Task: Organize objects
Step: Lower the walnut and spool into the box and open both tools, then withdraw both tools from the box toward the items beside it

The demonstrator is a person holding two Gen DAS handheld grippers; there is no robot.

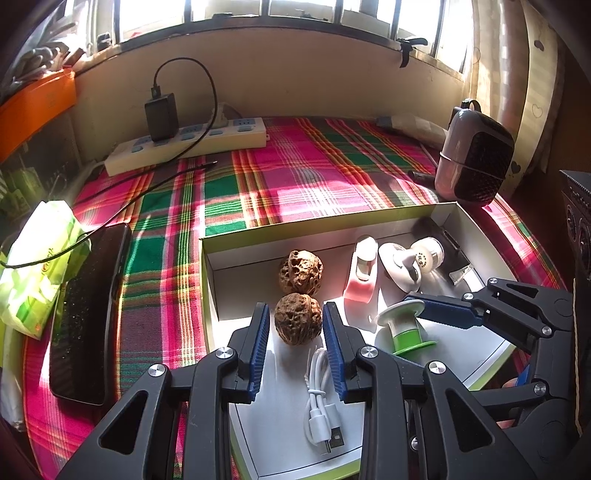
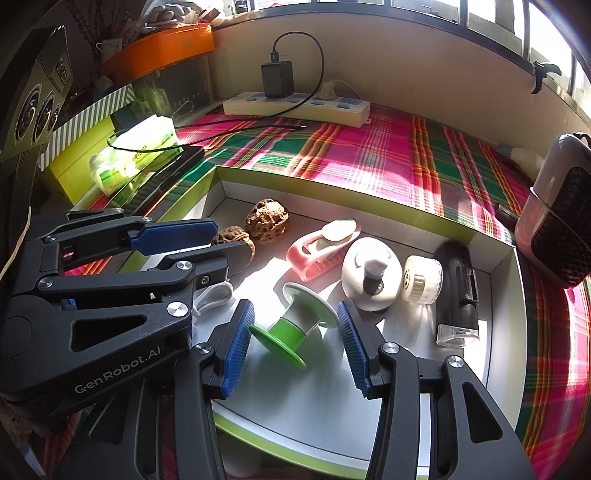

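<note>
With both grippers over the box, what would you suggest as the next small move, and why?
Probably lift the right gripper straight up and clear. The green spool lies on the floor of the box between its blue pads with gaps on both sides, so it looks released. The left gripper likewise brackets a walnut without touching.

A row of windows (image 1: 229, 14) with dark bars lets bright sun in. Below it runs a plain cream wall (image 1: 295, 74). The desk wears a checked cloth (image 1: 295, 166) — pink, green and white — with sunny patches. A curtain (image 1: 517, 92) hangs at the side.
</note>
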